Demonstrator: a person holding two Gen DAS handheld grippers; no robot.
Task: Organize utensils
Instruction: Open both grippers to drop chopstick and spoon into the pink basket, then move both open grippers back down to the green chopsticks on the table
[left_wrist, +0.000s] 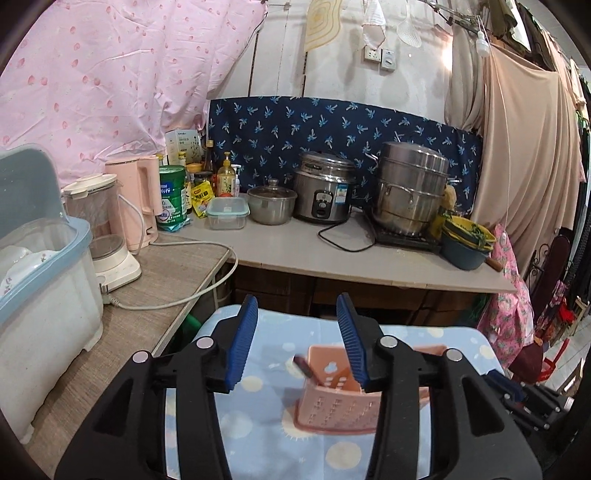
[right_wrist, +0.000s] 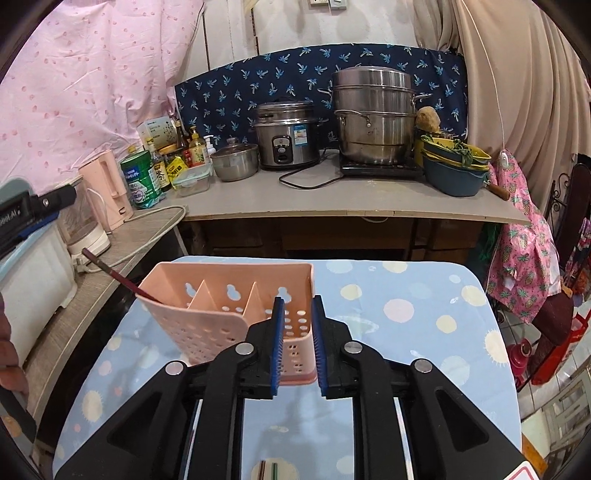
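We find the bench (right_wrist: 424, 314), covered in a blue dotted cloth, filling the lower centre of both views. On it stands the pink utensil caddy (right_wrist: 221, 314), a perforated plastic holder with three compartments, at centre left in the right wrist view. We judge it light, stiff and thin-walled, liable to tip or slide on the cloth; its near right corner wall is the sound place to hold it.

The right gripper (right_wrist: 298, 332) has its fingers (right_wrist: 277, 343) set either side of that corner wall, narrowly parted; we cannot tell whether the pads press on it. The left gripper (left_wrist: 297, 338) hangs above the caddy in the left wrist view, fingers released and empty.

One dark chopstick (right_wrist: 110, 275) leans out of the leftmost compartment towards the upper left. We judge it slender, rigid and smooth, best pinched near its upper shaft. Two further sticks (right_wrist: 267, 469), one dark and one green, show at the bottom edge, largely hidden.
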